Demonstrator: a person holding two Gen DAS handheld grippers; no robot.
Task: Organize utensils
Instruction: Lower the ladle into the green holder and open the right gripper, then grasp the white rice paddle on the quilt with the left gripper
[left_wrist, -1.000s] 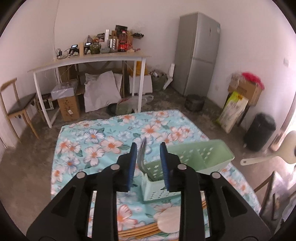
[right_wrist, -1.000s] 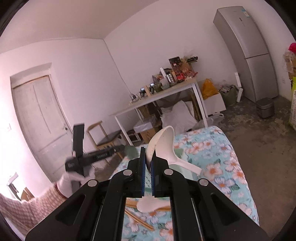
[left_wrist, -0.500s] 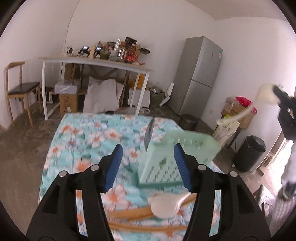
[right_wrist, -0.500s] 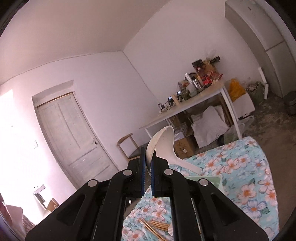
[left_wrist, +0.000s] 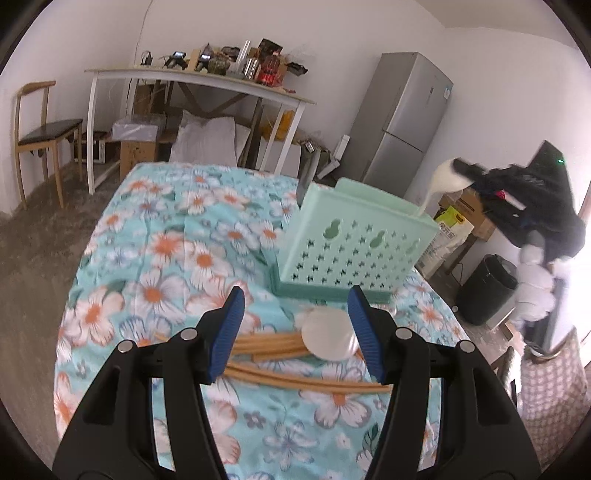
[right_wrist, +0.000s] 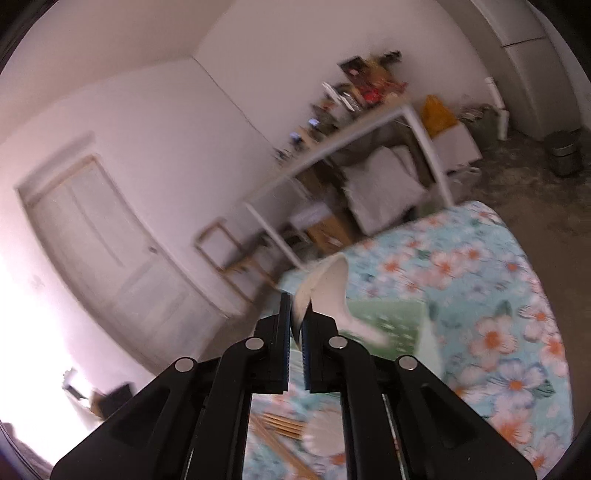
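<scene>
My left hand-held gripper (left_wrist: 293, 332) hangs open and empty over the floral desk (left_wrist: 166, 236); its jaws have just been opening. Between its blue pads lie wooden chopsticks (left_wrist: 280, 347) and a white spoon (left_wrist: 327, 338). The mint utensil basket (left_wrist: 351, 243) stands at 12 o'clock. My right hand-held gripper (right_wrist: 295, 328) clamps a white ladle (right_wrist: 328, 295) above that basket.

Left claw (left_wrist: 295, 328) has opened, empty, and dropped from the basket (left_wrist: 354, 243) to above the chopsticks (left_wrist: 280, 350). Right claw (right_wrist: 295, 332) carried the white ladle (right_wrist: 328, 291) over the basket; jaws opening slightly.
</scene>
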